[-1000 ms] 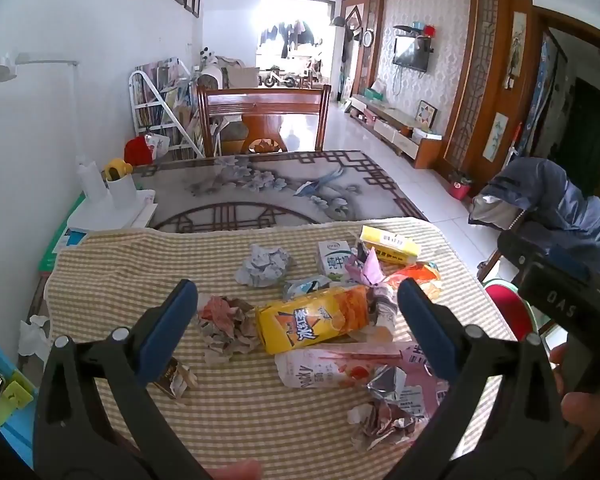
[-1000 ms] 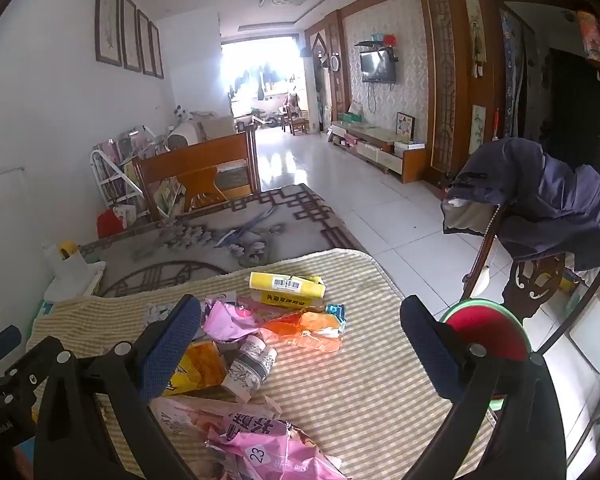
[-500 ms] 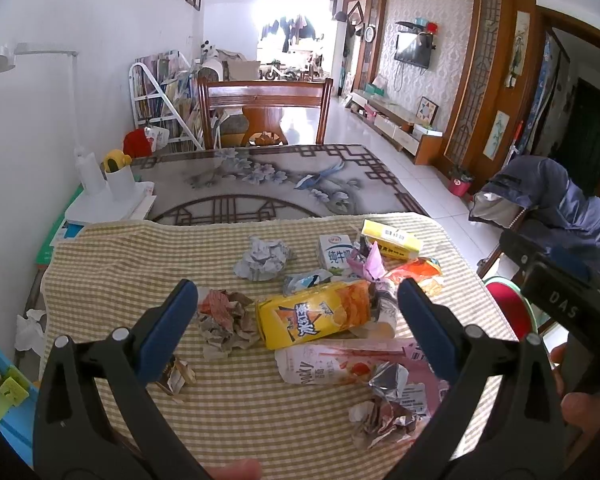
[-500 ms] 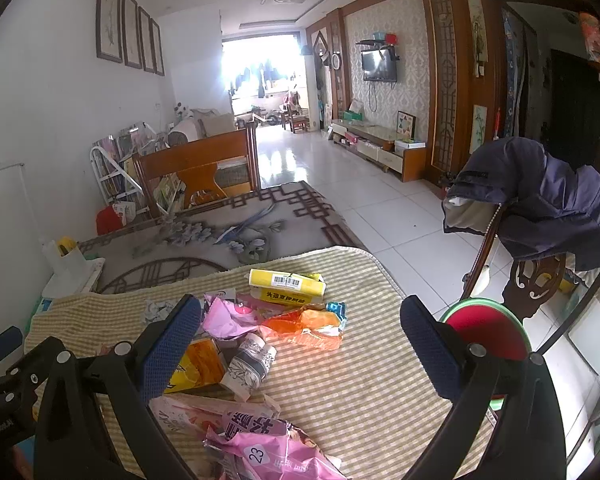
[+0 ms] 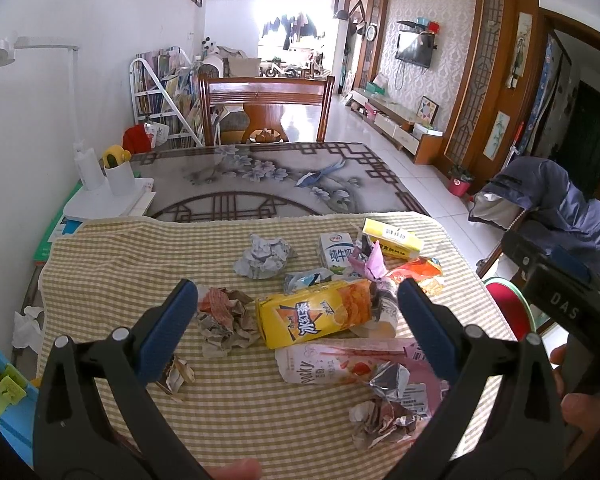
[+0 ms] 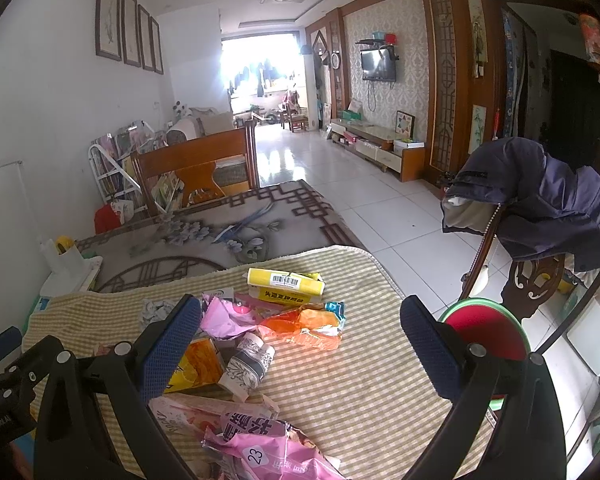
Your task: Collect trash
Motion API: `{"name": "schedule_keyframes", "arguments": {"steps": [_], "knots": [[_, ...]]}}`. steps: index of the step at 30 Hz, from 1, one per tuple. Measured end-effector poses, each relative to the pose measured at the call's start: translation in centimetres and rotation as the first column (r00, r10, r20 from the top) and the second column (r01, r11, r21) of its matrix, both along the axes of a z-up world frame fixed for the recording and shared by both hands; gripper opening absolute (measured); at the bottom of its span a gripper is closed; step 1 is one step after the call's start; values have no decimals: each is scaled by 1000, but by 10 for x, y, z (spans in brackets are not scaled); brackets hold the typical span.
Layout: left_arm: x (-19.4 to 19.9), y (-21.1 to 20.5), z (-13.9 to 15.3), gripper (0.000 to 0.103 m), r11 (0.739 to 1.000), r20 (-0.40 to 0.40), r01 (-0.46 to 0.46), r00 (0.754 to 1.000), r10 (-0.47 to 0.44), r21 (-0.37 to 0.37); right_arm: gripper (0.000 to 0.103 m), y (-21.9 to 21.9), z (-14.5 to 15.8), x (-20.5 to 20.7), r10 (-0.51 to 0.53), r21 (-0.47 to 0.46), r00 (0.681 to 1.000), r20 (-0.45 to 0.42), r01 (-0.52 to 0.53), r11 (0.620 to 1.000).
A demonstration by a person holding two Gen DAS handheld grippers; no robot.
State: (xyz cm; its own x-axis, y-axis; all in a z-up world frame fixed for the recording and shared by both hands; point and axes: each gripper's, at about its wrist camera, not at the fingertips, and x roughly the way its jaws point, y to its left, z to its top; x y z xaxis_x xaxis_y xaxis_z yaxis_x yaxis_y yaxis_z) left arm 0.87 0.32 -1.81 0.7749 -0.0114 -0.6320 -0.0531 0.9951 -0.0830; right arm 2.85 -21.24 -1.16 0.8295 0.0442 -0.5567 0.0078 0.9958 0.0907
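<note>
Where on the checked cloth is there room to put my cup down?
The cloth is bare on its left, from its edge to the red paper wad. It is bare too on the right, between the orange wrapper and the cloth's edge. The middle, around the yellow box, is crowded.

On the checked cloth (image 5: pixel 112 264) lay four crumpled paper balls (image 5: pixel 262 256), two yellow boxes (image 5: pixel 316 316), one milk carton (image 5: pixel 335 252) and one Pocky packet (image 5: pixel 332 364)
</note>
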Motion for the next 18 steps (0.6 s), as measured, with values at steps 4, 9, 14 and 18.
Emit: {"name": "schedule_keyframes", "arguments": {"steps": [4, 9, 14, 18], "knots": [[-1, 0, -1, 98, 1000, -3, -2, 1000, 2, -2, 96, -2, -2, 1, -1, 0, 1000, -5, 1, 1000], [1, 2, -2, 98, 1000, -7, -2, 1000, 2, -4, 96, -3, -3, 1, 0, -4, 1000, -9, 0, 1000], [2, 3, -3, 98, 1000, -9, -1, 1000, 1, -6, 96, -3, -4, 1, 0, -5, 1000, -11, 0, 1000], [2, 3, -4, 98, 1000, -7, -4, 1000, 4, -9, 96, -2, -3, 2, 1, -8, 1000, -7, -1, 1000]]}}
